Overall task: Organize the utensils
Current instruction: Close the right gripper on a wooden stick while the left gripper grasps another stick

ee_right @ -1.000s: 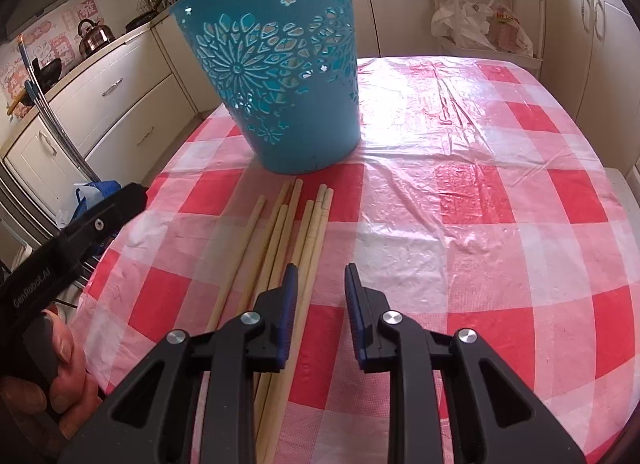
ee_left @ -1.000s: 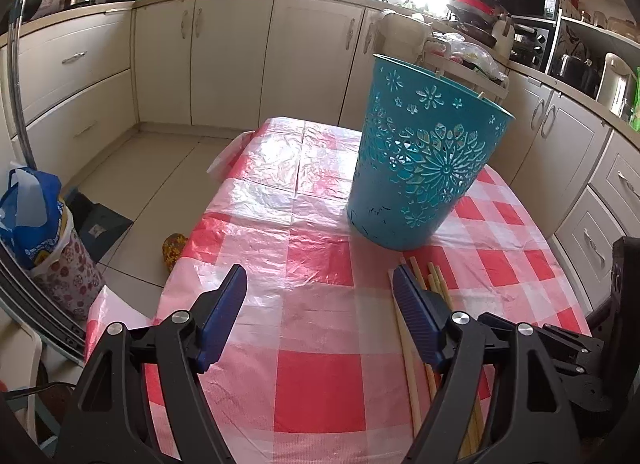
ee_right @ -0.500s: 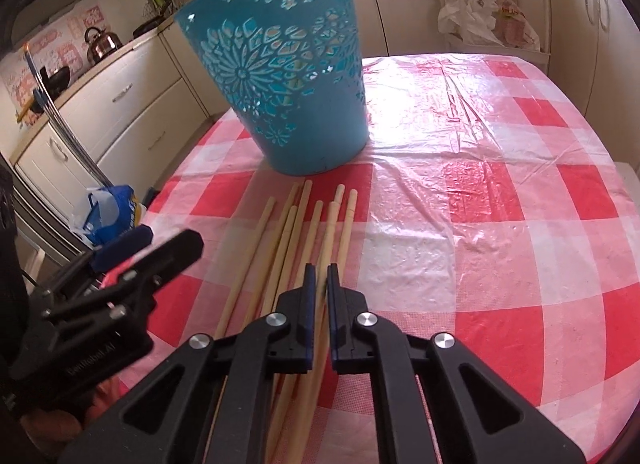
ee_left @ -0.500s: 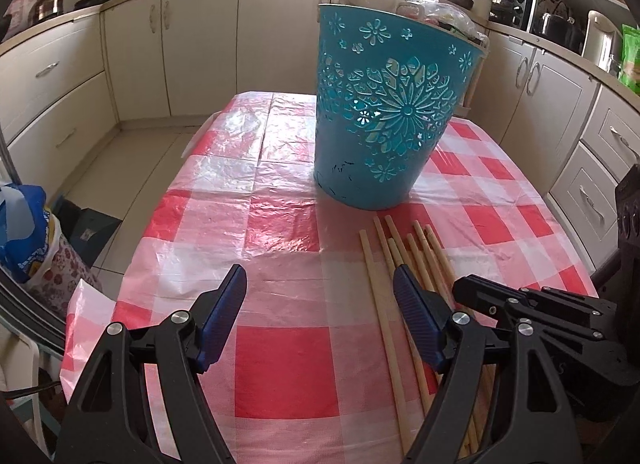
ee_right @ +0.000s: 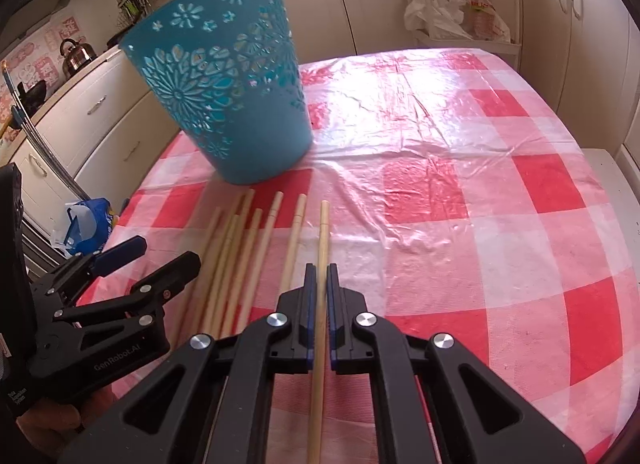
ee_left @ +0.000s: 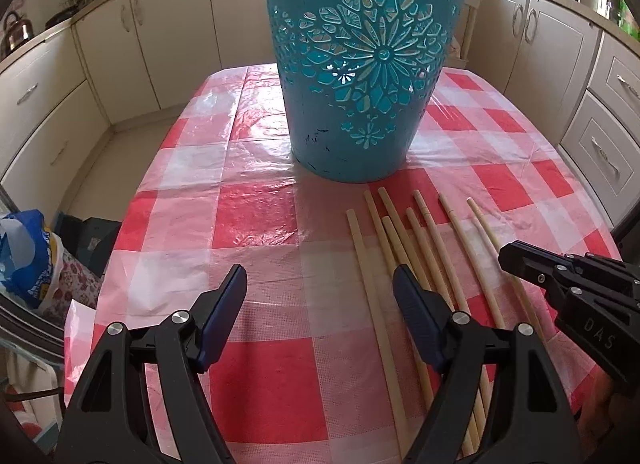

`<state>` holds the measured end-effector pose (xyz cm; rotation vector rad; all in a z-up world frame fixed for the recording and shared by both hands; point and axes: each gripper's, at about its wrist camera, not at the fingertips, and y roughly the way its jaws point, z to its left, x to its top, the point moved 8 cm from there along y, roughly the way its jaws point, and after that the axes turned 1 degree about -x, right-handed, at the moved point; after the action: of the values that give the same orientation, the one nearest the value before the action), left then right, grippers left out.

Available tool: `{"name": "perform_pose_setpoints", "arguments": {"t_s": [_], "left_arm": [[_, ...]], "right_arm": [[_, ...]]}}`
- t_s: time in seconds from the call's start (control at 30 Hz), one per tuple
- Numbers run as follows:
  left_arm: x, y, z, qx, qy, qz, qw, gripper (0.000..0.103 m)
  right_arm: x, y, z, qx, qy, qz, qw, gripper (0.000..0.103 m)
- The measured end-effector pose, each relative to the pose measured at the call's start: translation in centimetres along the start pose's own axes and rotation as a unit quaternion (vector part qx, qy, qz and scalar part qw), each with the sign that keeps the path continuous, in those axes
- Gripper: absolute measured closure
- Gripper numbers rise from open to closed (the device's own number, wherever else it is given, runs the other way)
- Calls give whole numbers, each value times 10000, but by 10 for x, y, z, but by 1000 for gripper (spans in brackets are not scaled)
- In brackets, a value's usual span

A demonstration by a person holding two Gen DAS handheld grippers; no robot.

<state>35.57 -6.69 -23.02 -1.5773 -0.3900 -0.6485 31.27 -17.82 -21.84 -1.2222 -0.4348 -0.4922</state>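
A teal cut-out bucket [ee_left: 360,84] [ee_right: 224,96] stands upright on the red-and-white checked table [ee_left: 248,220]. Several long wooden sticks [ee_left: 400,240] lie side by side in front of it, pointing toward its base. My right gripper [ee_right: 319,276] is shut on the rightmost stick [ee_right: 323,232], which runs back between its fingers and sits a little apart from the others. In the left wrist view that gripper [ee_left: 506,256] enters from the right edge. My left gripper [ee_left: 320,280] [ee_right: 168,252] is open over the cloth, its right finger above the leftmost sticks, holding nothing.
Cream kitchen cabinets [ee_left: 132,44] ring the table on all sides. A blue bag [ee_left: 24,256] sits on the floor off the table's left edge. A white rack with plastic bags [ee_right: 460,12] stands beyond the far end. Bare cloth [ee_right: 460,144] lies right of the sticks.
My right gripper closed onto one stick and drew it a little right of the bundle. My left gripper moved in toward the bucket and the sticks, staying open.
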Motion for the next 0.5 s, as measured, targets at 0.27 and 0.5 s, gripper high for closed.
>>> {"name": "perform_pose_setpoints", "arguments": {"t_s": [0.27,0.5], "left_arm": [[0,8,-7,-6,137,104,9999,53],[1,6,-7,-497,106,76,9987,97]], "right_arm": [[-3,3,3,-158,-260,96,9995,97],[0,1,7,-154,-309,58,9994,97]]}}
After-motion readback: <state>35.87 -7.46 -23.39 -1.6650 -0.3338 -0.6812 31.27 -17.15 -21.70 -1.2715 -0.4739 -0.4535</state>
